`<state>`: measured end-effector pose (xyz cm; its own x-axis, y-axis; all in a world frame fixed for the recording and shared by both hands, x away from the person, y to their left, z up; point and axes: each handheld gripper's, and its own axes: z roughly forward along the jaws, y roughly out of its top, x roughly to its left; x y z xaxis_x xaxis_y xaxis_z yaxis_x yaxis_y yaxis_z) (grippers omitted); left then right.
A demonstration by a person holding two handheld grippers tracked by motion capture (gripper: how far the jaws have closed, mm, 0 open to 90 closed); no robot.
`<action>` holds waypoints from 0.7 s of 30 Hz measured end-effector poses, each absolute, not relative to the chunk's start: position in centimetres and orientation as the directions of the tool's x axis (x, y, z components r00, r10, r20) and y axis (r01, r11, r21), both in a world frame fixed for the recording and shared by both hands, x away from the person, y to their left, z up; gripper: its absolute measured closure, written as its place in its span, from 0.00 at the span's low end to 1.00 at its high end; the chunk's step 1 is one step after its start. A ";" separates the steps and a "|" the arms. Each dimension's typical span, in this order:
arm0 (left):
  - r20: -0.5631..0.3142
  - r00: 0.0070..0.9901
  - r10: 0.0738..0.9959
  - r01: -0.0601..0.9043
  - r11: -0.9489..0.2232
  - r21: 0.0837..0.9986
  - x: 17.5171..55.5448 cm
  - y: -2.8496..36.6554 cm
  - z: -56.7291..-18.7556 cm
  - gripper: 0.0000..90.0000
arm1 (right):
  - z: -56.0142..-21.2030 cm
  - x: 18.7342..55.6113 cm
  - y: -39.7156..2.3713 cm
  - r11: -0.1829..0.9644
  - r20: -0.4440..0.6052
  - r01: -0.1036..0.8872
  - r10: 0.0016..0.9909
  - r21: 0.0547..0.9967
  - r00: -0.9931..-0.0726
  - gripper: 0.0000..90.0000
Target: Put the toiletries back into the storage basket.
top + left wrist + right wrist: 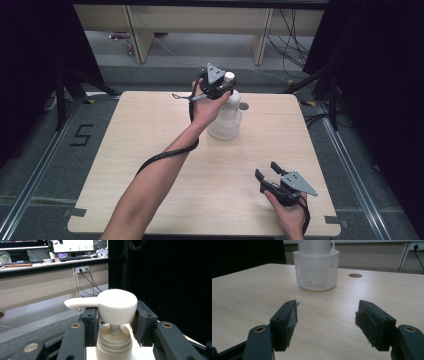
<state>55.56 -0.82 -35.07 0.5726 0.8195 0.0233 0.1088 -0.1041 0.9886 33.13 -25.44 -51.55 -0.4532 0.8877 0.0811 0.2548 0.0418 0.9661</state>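
Note:
A white pump bottle (229,106) stands upright in a white slotted basket (223,131) at the back middle of the wooden table (150,150). My left gripper (227,82) is shut on the bottle's pump head (229,77). In the left gripper view the black pads (140,320) press both sides of the round pump head (117,306), whose spout points left, above the ribbed bottle neck (113,345). My right gripper (266,169) is open near the table's front right, nothing between its fingers. In the right gripper view it (327,312) faces the basket (315,270) from a distance.
A small round hole (243,106) is in the tabletop just right of the basket. A cable trails from the left gripper along the forearm. Beyond the table are desk legs, floor cables and dark curtains.

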 end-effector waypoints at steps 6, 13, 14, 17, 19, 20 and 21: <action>0.018 0.567 0.823 0.120 -0.105 0.987 55.8 -0.7 -35.8 0.66 | -51.5 33.2 -25.5 0.058 0.065 0.246 0.883 0.968 -0.464 0.37; 0.016 0.566 0.824 0.124 -0.104 0.987 55.8 -0.5 -36.1 0.66 | -51.6 33.2 -25.5 0.060 0.062 0.244 0.885 0.968 -0.461 0.37; 0.015 0.566 0.824 0.124 -0.103 0.987 55.9 -0.5 -36.2 0.66 | -51.6 33.2 -25.5 0.057 0.065 0.245 0.885 0.968 -0.461 0.37; 0.012 0.565 0.825 0.124 -0.099 0.987 55.9 -0.5 -36.2 0.66 | -51.5 33.3 -25.6 0.074 0.040 0.226 0.887 0.971 -0.460 0.37; 0.012 0.566 0.825 0.125 -0.101 0.987 55.9 -0.5 -36.2 0.66 | -51.6 33.3 -25.6 0.070 0.044 0.227 0.886 0.971 -0.461 0.37; 0.012 0.566 0.825 0.125 -0.101 0.987 55.9 -0.5 -36.2 0.66 | -51.6 33.3 -25.6 0.070 0.044 0.227 0.886 0.971 -0.461 0.37; 0.011 0.565 0.825 0.126 -0.100 0.987 55.9 -0.5 -36.3 0.66 | -51.6 33.3 -25.6 0.076 0.039 0.228 0.887 0.971 -0.461 0.37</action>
<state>55.88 -0.50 -36.26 0.5648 0.8252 0.0109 0.1264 -0.0995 0.9870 33.26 -25.58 -51.57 -0.4607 0.8867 0.0391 0.2284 0.0759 0.9706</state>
